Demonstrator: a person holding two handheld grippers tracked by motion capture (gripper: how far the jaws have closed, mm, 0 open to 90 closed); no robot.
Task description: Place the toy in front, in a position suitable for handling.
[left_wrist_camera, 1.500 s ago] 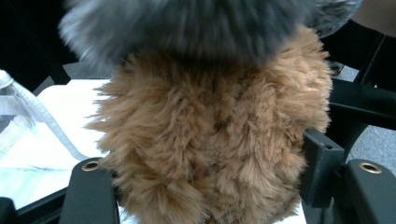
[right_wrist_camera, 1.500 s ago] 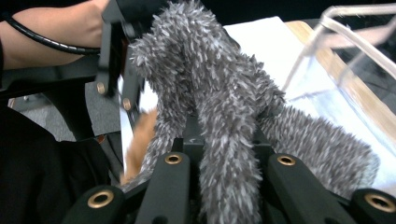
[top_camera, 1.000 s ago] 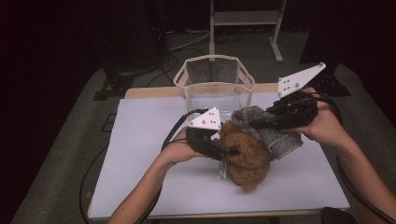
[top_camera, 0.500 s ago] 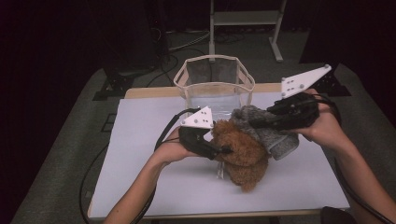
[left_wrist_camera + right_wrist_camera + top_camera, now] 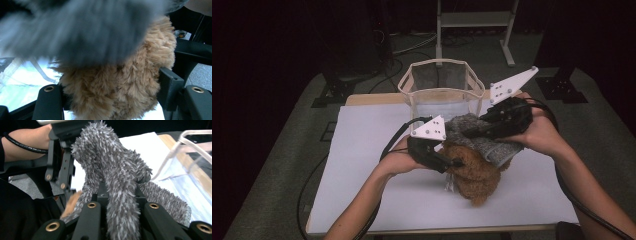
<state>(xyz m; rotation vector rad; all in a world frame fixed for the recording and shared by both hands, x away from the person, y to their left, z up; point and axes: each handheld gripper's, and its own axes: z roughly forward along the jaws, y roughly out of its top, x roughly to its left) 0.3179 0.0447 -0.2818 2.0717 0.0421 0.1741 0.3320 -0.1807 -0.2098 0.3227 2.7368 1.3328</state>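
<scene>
Room around the mesh basket [image 5: 441,85]

Bare table [image 5: 362,150] lies open to my left of the basket; in front of it, my brown plush [image 5: 474,172] and grey cloth [image 5: 482,137] block the way.

White-topped table [image 5: 362,200] bearing brown plush toy [image 5: 474,175], grey fuzzy cloth [image 5: 492,146], mesh basket [image 5: 442,90].

The high view looks forward and down from above the person's side, taking in the whole desk [image 5: 362,200], the mesh basket [image 5: 442,87] at its far edge and the floor beyond. The left gripper view sits very close behind its jaws, pressed up to the brown plush [image 5: 120,82] under blurred grey fur [image 5: 82,30]. The right gripper view looks along its jaws at the same grey fur [image 5: 112,170], with the left gripper [image 5: 60,165] beyond and the basket [image 5: 180,147] at its right.
</scene>
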